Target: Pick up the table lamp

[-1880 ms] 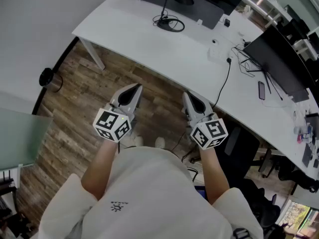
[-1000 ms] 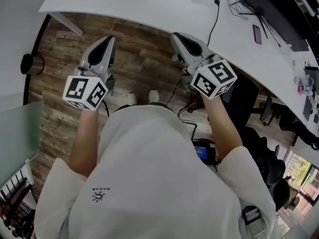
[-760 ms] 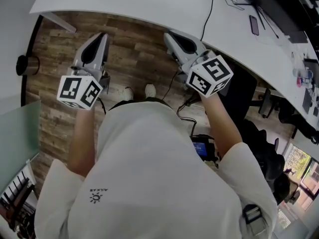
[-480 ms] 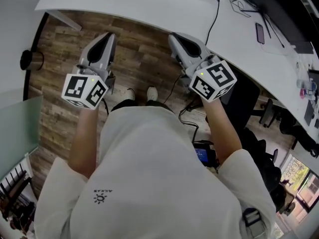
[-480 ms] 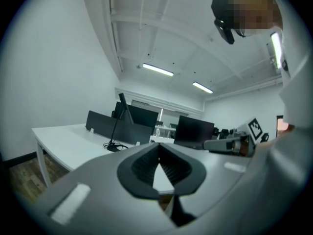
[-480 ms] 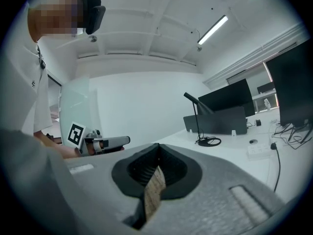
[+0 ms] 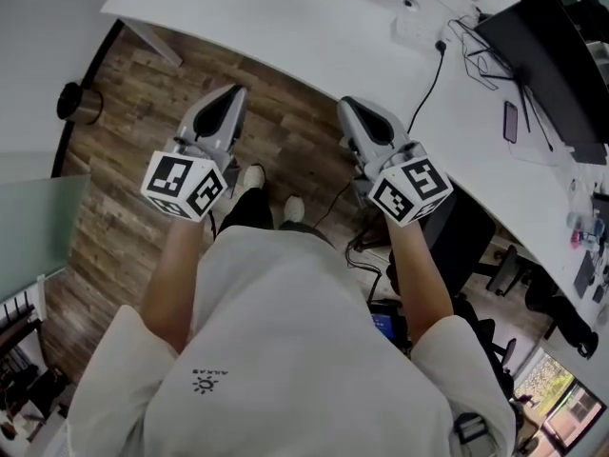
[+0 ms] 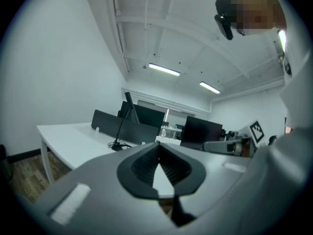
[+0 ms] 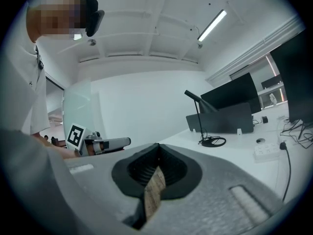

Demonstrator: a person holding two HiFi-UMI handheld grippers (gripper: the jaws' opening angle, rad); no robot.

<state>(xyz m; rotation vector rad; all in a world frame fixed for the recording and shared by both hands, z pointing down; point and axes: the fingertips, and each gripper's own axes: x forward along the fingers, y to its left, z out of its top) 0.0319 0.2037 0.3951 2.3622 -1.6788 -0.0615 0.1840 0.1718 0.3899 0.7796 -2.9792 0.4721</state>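
Bright, even light falls from ceiling strip lights (image 8: 164, 70), with daylight at a window (image 7: 561, 409). The white table (image 7: 314, 27) is nearly blown out, and shadows on the wooden floor (image 7: 124, 188) are faint. Both gripper views are fisheye, bowed and black at the corners. The left gripper (image 8: 158, 148) and right gripper (image 9: 157, 147) loom blurred near their lenses, while the far room stays sharp.
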